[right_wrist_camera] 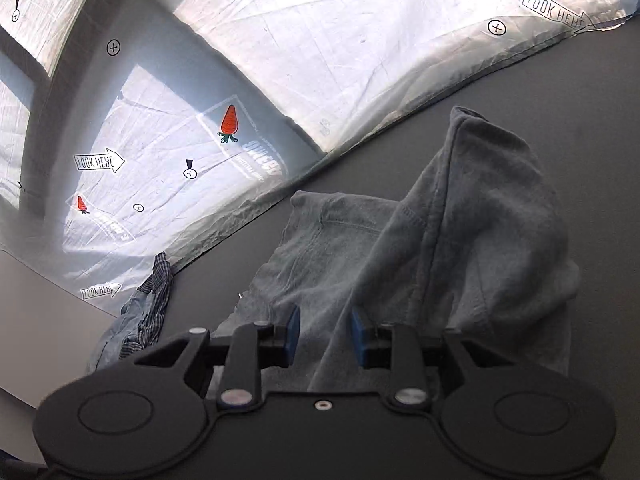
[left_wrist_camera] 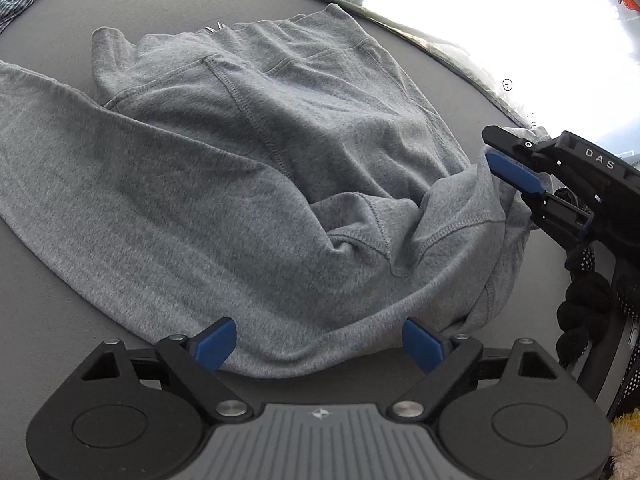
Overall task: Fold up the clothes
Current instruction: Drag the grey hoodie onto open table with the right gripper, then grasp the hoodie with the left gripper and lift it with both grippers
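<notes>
A grey garment lies spread and rumpled on the dark bench, straight ahead of the left tongs. Part of it is doubled over on itself, with a sleeve-like flap laid across the body, yet the whole is loose and uneven; as a judgement, the folding is somewhere in its middle, with no neat packet made, and squaring and further folds are left.

The left tongs stand wide open, low over the near hem, the cloth's edge just between their blue tips but not pinched. The right tongs come in from the right side, angled down toward the cloth; their jaws are narrowly parted with a ridge of grey fabric rising in the gap. Whether they pinch it cannot be told. A gloved hand holds their handle.

A checked cloth lies crumpled left of the right tongs, near a printed sheet.
</notes>
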{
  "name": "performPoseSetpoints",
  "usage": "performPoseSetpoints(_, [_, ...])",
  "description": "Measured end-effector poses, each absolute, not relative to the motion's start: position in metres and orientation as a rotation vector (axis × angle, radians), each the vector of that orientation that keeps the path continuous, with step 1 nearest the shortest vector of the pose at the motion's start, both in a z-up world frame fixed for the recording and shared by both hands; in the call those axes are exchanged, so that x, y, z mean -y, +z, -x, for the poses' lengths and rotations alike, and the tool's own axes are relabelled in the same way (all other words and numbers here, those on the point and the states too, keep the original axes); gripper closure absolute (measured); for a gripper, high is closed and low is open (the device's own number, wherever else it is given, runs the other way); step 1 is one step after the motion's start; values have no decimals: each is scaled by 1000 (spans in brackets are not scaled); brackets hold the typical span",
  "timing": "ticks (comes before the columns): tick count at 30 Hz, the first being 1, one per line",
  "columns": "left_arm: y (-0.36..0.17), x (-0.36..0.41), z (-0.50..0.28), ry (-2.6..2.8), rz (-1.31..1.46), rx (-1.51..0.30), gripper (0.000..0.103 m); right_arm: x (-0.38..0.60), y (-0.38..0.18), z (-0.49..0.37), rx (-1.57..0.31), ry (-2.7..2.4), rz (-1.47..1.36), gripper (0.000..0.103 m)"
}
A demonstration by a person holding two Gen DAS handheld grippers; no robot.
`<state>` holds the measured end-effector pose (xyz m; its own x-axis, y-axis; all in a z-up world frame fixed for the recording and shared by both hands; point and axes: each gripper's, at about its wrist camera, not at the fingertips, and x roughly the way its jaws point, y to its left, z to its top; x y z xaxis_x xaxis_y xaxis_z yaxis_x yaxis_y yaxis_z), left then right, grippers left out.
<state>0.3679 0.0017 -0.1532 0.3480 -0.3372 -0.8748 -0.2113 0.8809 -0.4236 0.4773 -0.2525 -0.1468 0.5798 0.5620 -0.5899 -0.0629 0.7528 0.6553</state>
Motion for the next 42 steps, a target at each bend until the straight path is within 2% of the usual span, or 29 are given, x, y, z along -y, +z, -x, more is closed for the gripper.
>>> performPoseSetpoints(9, [-158,-2,-371,-79,465,-1254,15,292,-149,-449,-882,295,-644,73])
performPoseSetpoints(20, [-153,38,-368,-204,232,-1276,37,344,-180,-397,-972,118,-642,71])
performPoseSetpoints(28, [-156,59,-364,-244,76,-1239,37,319,-191,-392,-1035,194,-617,66])
performPoseSetpoints(37, [-162,88,-370,-274,-131,-1166,37,299,-189,-404,-1046,230,-530,53])
performPoseSetpoints(39, [-164,96,-370,-271,-181,-1139,44,294,-192,-408,-1061,229,-495,49])
performPoseSetpoints(40, [-166,98,-372,-256,-209,-1131,57,292,-194,-409,-1069,228,-478,49])
performPoseSetpoints(41, [-169,101,-374,-241,-238,-1124,76,289,-195,-411,-1076,227,-460,49])
performPoseSetpoints(42, [-170,103,-376,-226,-260,-1116,84,286,-197,-413,-1083,226,-443,53])
